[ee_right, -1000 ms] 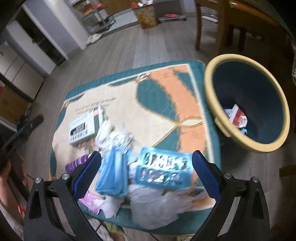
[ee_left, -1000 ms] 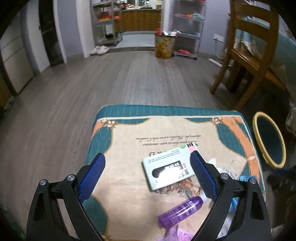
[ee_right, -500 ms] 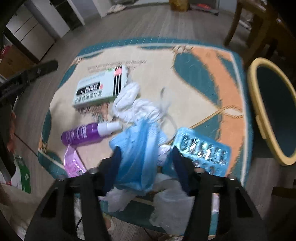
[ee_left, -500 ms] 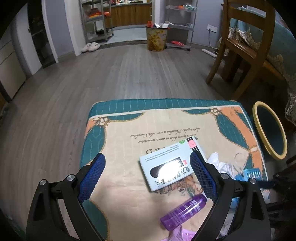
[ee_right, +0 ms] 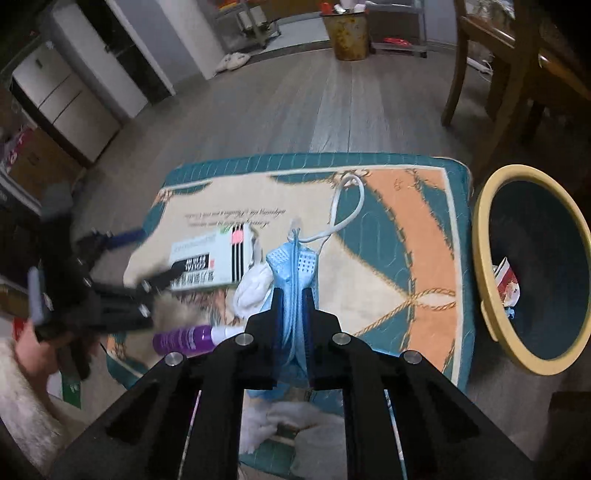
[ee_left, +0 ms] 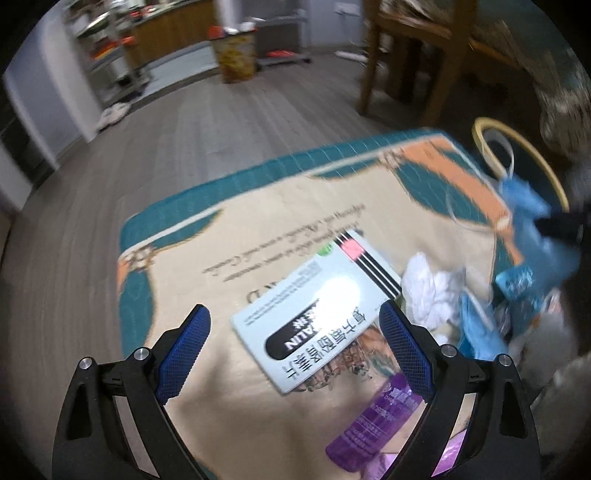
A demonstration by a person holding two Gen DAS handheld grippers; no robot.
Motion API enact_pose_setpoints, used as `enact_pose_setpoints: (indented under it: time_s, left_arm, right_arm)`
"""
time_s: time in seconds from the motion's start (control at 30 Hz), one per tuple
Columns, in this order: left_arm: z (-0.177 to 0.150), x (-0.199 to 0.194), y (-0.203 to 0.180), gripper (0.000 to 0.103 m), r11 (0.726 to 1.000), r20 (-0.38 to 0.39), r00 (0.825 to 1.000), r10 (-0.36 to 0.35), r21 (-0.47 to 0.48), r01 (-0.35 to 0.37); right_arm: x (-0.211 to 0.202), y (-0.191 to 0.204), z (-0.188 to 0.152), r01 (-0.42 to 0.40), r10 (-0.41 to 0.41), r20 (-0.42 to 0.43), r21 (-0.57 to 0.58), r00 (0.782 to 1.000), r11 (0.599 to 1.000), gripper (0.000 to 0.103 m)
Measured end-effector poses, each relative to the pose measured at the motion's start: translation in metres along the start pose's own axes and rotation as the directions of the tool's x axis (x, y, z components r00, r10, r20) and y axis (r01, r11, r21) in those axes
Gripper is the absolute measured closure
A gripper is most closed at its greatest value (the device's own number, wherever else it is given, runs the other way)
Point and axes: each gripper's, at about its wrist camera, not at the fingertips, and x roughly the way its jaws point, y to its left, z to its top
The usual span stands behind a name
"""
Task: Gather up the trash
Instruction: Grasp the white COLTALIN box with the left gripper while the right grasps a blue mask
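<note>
My right gripper (ee_right: pixel 293 295) is shut on a blue face mask (ee_right: pixel 291 266), lifted above the patterned cushion (ee_right: pixel 388 258); the mask's white ear loop (ee_right: pixel 349 206) hangs forward. The mask also shows in the left wrist view (ee_left: pixel 532 218). My left gripper (ee_left: pixel 295 328) is open, hovering over a white medicine box (ee_left: pixel 317 314), which also shows in the right wrist view (ee_right: pixel 210 262). A purple bottle (ee_left: pixel 373 421) lies under my right finger. Crumpled white tissue (ee_left: pixel 428 291) lies beside the box. A yellow-rimmed bin (ee_right: pixel 532 266) stands right of the cushion with some trash inside.
A blue blister pack (ee_left: pixel 517 280) and a clear plastic bag (ee_right: pixel 295 424) lie at the cushion's near right. A wooden chair (ee_right: pixel 509 62) stands behind the bin. A far waste basket (ee_right: pixel 347 33) stands on the wood floor.
My right gripper closed on the blue mask and lifted it off the pile. My left gripper moved closer over the medicine box, still open.
</note>
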Motion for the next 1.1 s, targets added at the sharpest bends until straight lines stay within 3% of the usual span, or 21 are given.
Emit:
enact_pose_setpoints:
  time_s: [0.1, 0.37, 0.6, 0.7, 0.87, 1.1]
  left_arm:
    - [0.000, 0.015, -0.007, 0.011, 0.999, -0.033, 0.999, -0.031, 0.034, 0.032]
    - [0.005, 0.047, -0.016, 0.006, 0.995, -0.076, 0.997, -0.013, 0.100, 0.020]
    - [0.020, 0.060, -0.007, 0.005, 0.991, -0.071, 0.990, -0.120, 0.052, 0.124]
    - [0.021, 0.066, -0.005, 0.005, 0.982, -0.088, 0.979, -0.183, 0.027, 0.186]
    - [0.017, 0.075, -0.016, 0.006, 0.983, -0.114, 0.983, -0.147, 0.094, 0.158]
    - [0.023, 0.065, -0.012, 0.021, 0.989, -0.107, 0.985, -0.133, 0.047, 0.139]
  right_arm:
    - [0.004, -0.009, 0.006, -0.026, 0.026, -0.006, 0.043, 1.000, 0.999, 0.093]
    - [0.014, -0.020, 0.012, -0.069, 0.072, -0.035, 0.070, 0.997, 0.995, 0.093]
    - [0.007, -0.032, 0.010, -0.083, 0.086, -0.037, 0.086, 0.996, 0.993, 0.093]
    - [0.006, -0.038, 0.010, -0.083, 0.087, -0.036, 0.100, 0.996, 0.992, 0.093]
    - [0.001, -0.049, 0.011, -0.074, 0.078, -0.031, 0.125, 0.996, 0.989, 0.093]
    - [-0.010, -0.054, 0.012, -0.049, 0.050, -0.004, 0.132, 0.999, 0.990, 0.093]
